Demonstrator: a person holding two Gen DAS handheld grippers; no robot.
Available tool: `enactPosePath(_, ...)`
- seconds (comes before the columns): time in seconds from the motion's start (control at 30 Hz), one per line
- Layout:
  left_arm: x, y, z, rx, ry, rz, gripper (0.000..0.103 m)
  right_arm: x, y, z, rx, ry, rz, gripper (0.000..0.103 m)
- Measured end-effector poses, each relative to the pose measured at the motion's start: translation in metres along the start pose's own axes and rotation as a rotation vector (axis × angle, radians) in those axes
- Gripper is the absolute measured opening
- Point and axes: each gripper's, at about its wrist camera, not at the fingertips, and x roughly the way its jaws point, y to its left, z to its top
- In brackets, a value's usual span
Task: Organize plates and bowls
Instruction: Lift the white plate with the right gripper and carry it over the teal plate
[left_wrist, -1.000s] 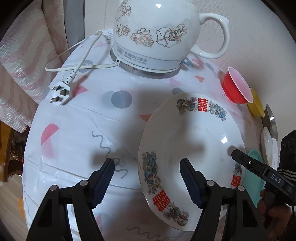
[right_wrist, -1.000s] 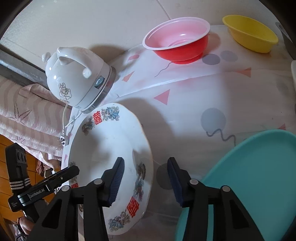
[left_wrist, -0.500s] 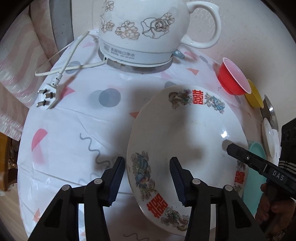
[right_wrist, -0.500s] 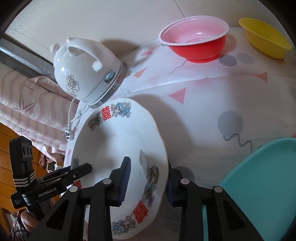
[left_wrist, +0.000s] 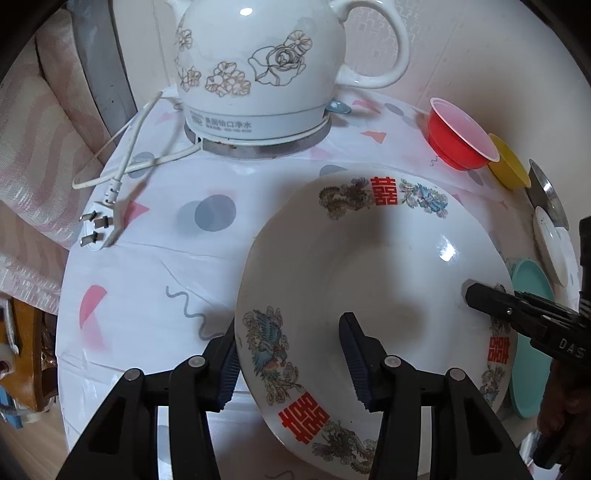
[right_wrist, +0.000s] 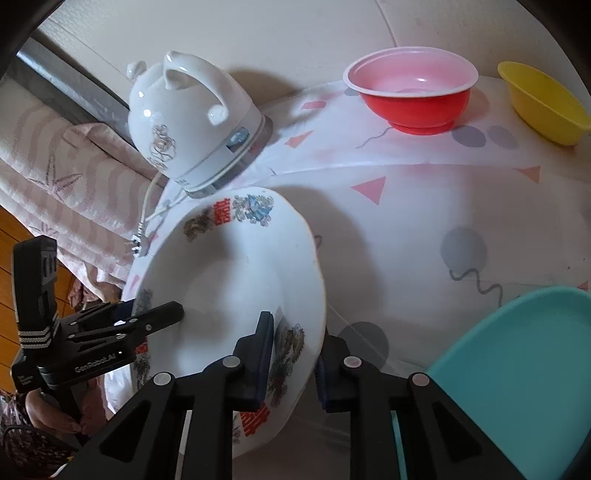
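The large white ceramic plate with red double-happiness characters and painted dragons and birds round its scalloped rim sits on the white patterned tablecloth, towards the near edge, in front of the white flowered electric kettle and just beside the teal plastic plate, which lies on its right. Both grippers straddle its rim from opposite sides. The left gripper has one finger under the plate's outer edge and the other over the inner slope, so the rim passes between them; a gap shows at the inner pad, and I judge this side not yet pinched. The right gripper has just been closing with the rim between its jaws: the inner finger lies against the painted band and the outer one sits tight behind the edge, which reads as a clamp on the plate. The relation that matters is that the two grips face each other across the plate's width, so a lift would carry it level between the hands, provided the left one bites as well. The teal plate lies nearer the right hand, so the white plate would travel rightward if the two are to be stacked. The red plastic bowl and yellow plastic bowl stand well apart at the far edge.
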Motion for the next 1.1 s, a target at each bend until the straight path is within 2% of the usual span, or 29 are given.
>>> enactPosePath(0.1, -0.004, 0.008, -0.002, -0.044, 0.003, -0.029, 0.051, -0.004, 0.001, -0.003, 0.012, -0.019, 0.037, 0.020)
enactPosePath(0.13, -0.007, 0.010, -0.003, -0.050, -0.001, -0.036, 0.051, -0.008, 0.001, -0.004, 0.003, -0.038, 0.076, 0.020)
enactPosePath(0.2, -0.010, 0.011, -0.004, -0.046, -0.012, -0.039, 0.051, -0.011, 0.004, -0.005, -0.001, -0.056, 0.089, 0.020)
enactPosePath(0.43, -0.012, 0.009, -0.005, -0.036, -0.025, -0.049, 0.051, -0.008, 0.006, -0.010, -0.029, -0.045, 0.053, 0.018)
enactPosePath(0.57, -0.012, 0.005, -0.009, -0.037, -0.028, -0.084, 0.051, -0.018, 0.000, -0.015, -0.028, -0.070, 0.045, 0.016)
enactPosePath(0.7, -0.014, -0.007, -0.008, 0.003, -0.047, -0.071, 0.051, -0.027, 0.000, -0.019, -0.059, -0.091, 0.014, 0.016)
enactPosePath(1.1, -0.020, -0.036, -0.001, 0.053, -0.074, -0.120, 0.051, -0.062, -0.012, -0.031, -0.058, -0.159, -0.017, 0.016)
